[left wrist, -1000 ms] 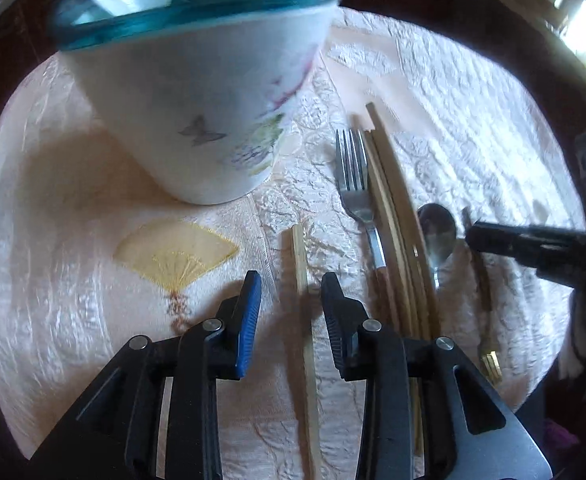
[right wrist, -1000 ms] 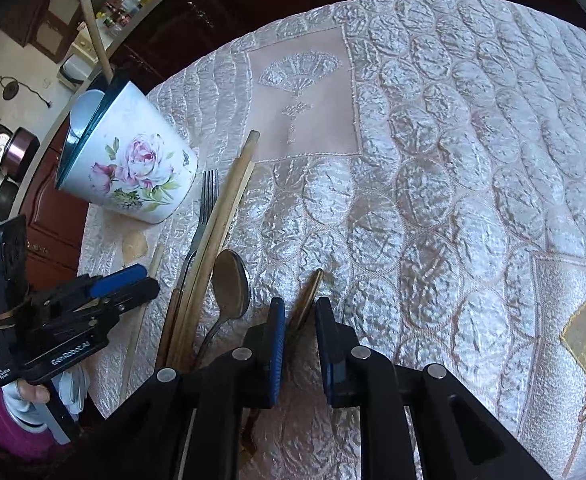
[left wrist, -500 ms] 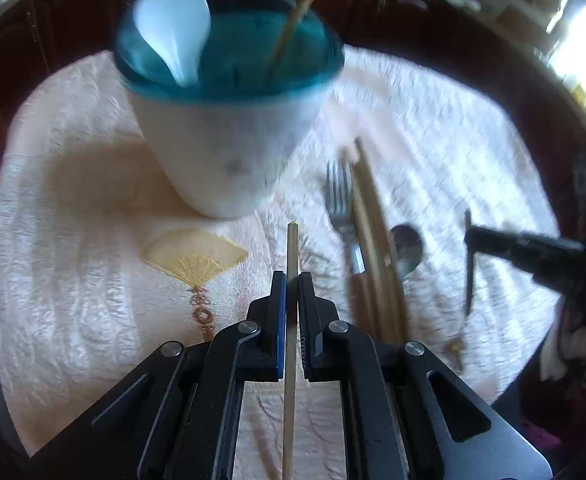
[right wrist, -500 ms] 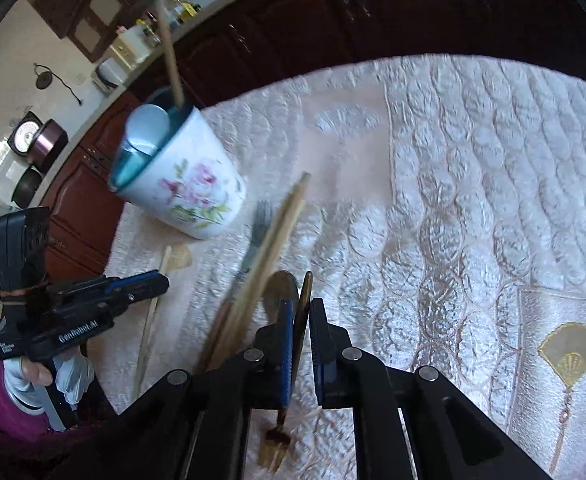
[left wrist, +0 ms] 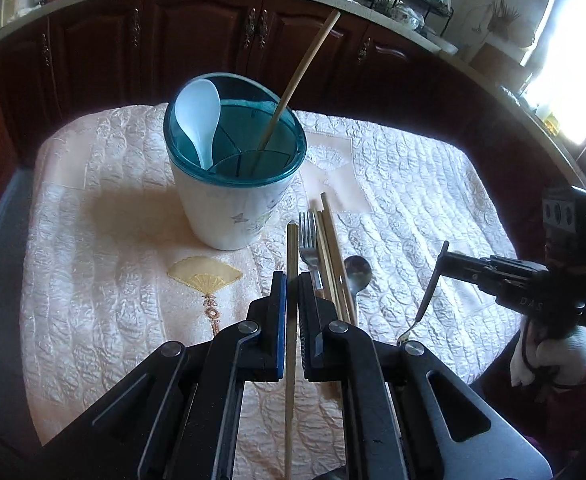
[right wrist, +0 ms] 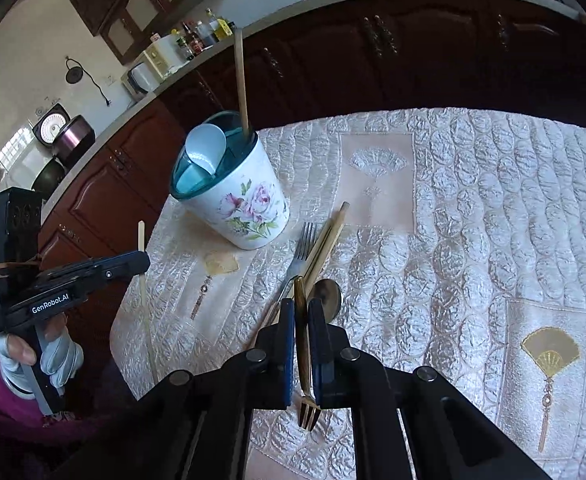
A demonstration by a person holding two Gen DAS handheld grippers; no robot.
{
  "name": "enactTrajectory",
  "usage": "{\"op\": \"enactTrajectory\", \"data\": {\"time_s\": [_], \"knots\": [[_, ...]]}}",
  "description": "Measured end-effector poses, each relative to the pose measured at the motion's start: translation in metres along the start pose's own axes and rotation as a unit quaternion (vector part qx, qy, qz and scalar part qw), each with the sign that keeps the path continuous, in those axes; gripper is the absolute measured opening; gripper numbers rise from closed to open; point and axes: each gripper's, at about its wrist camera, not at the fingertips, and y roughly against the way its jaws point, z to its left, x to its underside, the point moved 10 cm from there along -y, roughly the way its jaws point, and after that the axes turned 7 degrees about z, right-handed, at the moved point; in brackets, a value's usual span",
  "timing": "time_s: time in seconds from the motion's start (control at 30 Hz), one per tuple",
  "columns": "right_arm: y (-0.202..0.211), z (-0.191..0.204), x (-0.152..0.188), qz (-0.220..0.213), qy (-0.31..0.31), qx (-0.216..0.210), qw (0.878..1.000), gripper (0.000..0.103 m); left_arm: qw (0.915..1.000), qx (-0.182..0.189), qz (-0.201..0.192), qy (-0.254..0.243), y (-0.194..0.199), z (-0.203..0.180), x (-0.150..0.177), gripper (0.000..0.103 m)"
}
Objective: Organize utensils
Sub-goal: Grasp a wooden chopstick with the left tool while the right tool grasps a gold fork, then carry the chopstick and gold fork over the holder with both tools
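The left gripper (left wrist: 291,312) is pressed together on a single chopstick (left wrist: 291,248), which runs up between the blue pads and past them at both ends. From the right wrist view the same stick stands nearly upright in the jaws, clear of the cloth (right wrist: 493,208). The right gripper (right wrist: 302,344) pinches a small gold fork (right wrist: 302,320) by its dark handle, tines hanging down toward the camera and off the table.

A white holder (left wrist: 229,216) with flowers and a teal rim stands on the quilted cloth, ahead of the left gripper and slightly to its left. Inside it are a white spoon (left wrist: 199,116) and another chopstick (left wrist: 297,76) leaning out to the right. Teal dividers split its top into compartments.

Still lying on the cloth, between the holder and the two grippers, are a steel fork (left wrist: 308,240), a bundle of chopsticks (left wrist: 330,240) just beside it, and a metal spoon (left wrist: 358,272) touching the bundle's right side. A gold fan (left wrist: 204,278) is stitched into the cloth left of the left gripper. A gloved hand (right wrist: 53,360) grips the left tool's handle. Dark wooden cabinets (left wrist: 197,36) rise behind the table.
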Motion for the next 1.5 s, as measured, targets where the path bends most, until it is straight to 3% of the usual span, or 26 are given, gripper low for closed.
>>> {"op": "enactTrajectory", "data": {"time_s": [0.5,0.93,1.2,1.5], "knots": [[0.039,0.020,-0.016,-0.036,0.035,0.011,0.999,0.006,0.9981,0.009,-0.061,-0.004,0.053,-0.004,-0.028,0.004],[0.076,0.065,-0.081,-0.089,0.087,0.000,0.992,0.006,0.9917,0.020,-0.127,0.007,0.116,0.006,-0.077,0.004],[0.082,0.098,-0.136,-0.118,0.119,-0.002,0.986,0.006,0.9825,-0.008,-0.186,0.008,0.155,0.020,-0.128,0.004],[0.056,0.118,-0.183,-0.125,0.135,0.007,0.983,0.006,0.9758,-0.065,-0.209,0.009,0.149,0.046,-0.173,0.004]]}}
